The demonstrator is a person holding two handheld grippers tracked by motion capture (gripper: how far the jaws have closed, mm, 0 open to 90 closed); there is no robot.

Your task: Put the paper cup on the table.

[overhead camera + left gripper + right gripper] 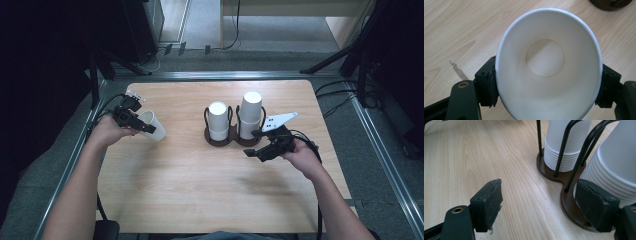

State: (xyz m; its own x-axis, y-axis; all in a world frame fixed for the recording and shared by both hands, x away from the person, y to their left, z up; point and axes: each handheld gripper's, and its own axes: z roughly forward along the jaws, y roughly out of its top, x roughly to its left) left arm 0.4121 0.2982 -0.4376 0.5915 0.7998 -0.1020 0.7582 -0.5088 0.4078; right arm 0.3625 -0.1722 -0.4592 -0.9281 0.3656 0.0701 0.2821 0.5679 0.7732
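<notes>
Left gripper (142,125) grasps an empty cup (549,65) near the table's (200,200) left edge; right gripper (256,142) released beside the holder (554,176) with two inverted cup stacks (218,120).

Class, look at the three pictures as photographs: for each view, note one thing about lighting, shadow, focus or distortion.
High view: the table is lit while the room's edges fall to black; the picture is soft. Left gripper view: the paper cup held in the left gripper shades its own inside, and a slanting shadow crosses its bottom. Right gripper view: the right gripper has near pads looming large, wood grain crisp.
</notes>
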